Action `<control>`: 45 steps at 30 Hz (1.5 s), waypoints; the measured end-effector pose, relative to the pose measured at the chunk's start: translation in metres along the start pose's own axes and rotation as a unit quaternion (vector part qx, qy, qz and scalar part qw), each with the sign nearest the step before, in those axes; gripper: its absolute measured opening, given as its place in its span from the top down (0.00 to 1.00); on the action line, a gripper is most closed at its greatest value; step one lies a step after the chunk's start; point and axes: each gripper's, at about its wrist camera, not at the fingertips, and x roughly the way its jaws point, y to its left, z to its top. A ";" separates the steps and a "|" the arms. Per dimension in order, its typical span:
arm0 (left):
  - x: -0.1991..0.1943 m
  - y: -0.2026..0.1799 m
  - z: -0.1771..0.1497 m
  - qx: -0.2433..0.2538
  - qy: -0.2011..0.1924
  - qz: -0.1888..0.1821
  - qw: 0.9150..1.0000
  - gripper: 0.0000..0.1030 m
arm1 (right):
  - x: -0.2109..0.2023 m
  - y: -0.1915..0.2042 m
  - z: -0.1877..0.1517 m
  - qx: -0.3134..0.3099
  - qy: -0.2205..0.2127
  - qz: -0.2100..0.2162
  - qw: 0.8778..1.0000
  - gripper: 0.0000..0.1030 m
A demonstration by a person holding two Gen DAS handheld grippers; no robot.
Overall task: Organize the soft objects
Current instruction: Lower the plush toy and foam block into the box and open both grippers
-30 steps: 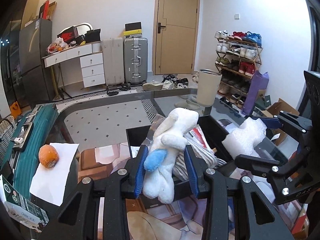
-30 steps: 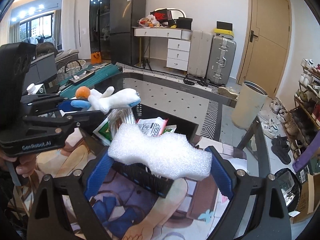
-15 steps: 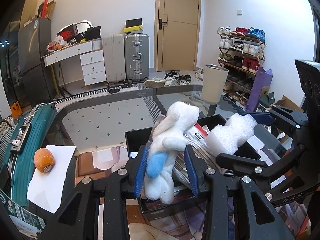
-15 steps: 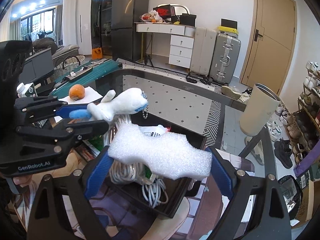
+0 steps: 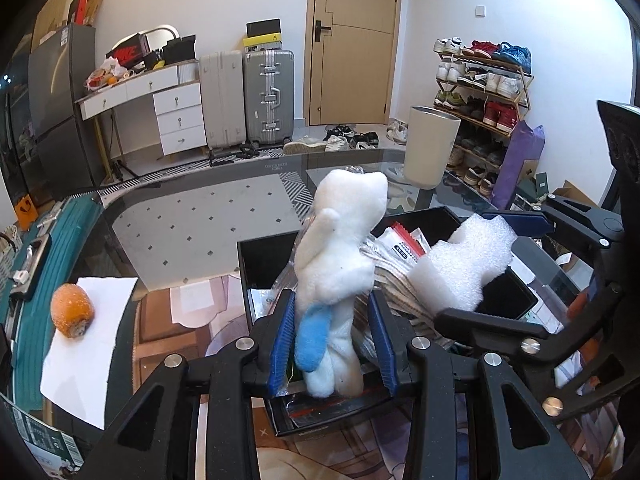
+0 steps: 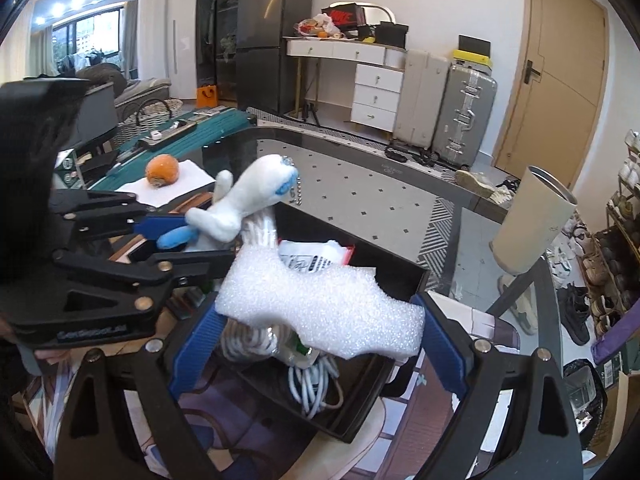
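Observation:
My left gripper (image 5: 330,340) is shut on a white plush toy (image 5: 340,256) with a blue paw, holding it above the black box (image 5: 262,252). In the right wrist view the plush toy (image 6: 244,204) sticks out of the left gripper (image 6: 180,240) at the left. My right gripper (image 6: 320,332) is shut on a white foam piece (image 6: 324,304), also over the black box (image 6: 400,276). The foam piece (image 5: 464,268) and the right gripper (image 5: 500,268) show at the right of the left wrist view. White cables (image 6: 316,384) and packets (image 5: 404,240) lie inside the box.
An orange fruit (image 5: 72,316) rests on white paper (image 5: 84,352) at the left of the glass table (image 5: 192,224). A teal suitcase (image 5: 28,280) lies further left. A beige bin (image 5: 430,146) stands beyond the table, near a shoe rack (image 5: 484,88).
Both grippers have moved forward and lower over the black box, still holding the plush toy and the foam. More of the box's inside with the cables shows under the foam.

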 end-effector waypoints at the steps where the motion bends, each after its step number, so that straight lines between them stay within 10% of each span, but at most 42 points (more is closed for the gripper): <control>1: 0.000 0.001 -0.001 0.001 -0.001 0.000 1.000 0.64 | -0.002 0.000 -0.001 -0.001 -0.001 0.005 1.000 0.10; 20: 0.002 0.001 -0.005 0.014 0.001 0.001 1.000 0.64 | -0.014 0.006 -0.006 -0.005 -0.019 0.045 0.999 0.00; 36: -0.012 0.000 -0.008 0.016 -0.006 -0.004 1.000 0.64 | -0.006 -0.016 -0.012 0.044 0.010 -0.040 0.998 0.00; 45: -0.030 -0.002 -0.013 0.014 -0.023 0.000 1.000 0.45 | -0.024 -0.013 -0.016 0.039 -0.020 -0.044 0.998 0.00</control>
